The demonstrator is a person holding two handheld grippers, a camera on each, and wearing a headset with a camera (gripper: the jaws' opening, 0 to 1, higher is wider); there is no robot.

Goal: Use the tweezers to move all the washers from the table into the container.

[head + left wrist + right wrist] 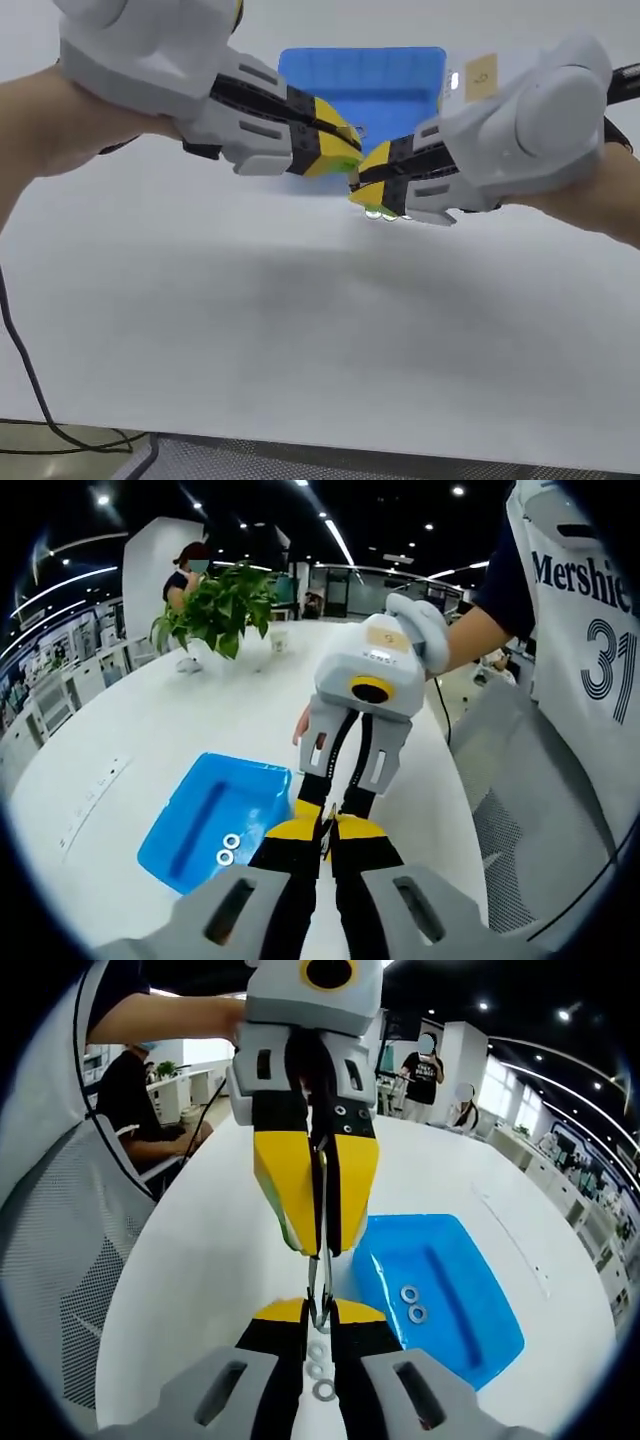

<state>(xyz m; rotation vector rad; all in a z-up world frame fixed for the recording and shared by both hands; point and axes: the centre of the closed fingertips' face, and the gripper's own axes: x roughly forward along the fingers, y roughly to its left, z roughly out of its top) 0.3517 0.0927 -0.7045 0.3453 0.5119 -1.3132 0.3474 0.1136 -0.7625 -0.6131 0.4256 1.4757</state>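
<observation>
The two grippers meet tip to tip above the white table. My left gripper [350, 150] [322, 838] [320, 1250] is shut on slim metal tweezers [320, 1230], which point toward the right gripper. My right gripper [362, 180] [320, 1318] [325, 808] is closed around the tweezers' tip end. Three washers [323, 1390] [380, 213] lie on the table just under the right gripper. Behind the grippers sits the blue container [400, 75] [180, 820] [480, 1330], with two washers [228, 848] [410, 1303] inside it.
A black cable [30, 400] hangs off the table's near left edge. A potted plant [215, 605] stands far back on the table. A mesh chair [60, 1280] is beside the table, and people stand in the room behind.
</observation>
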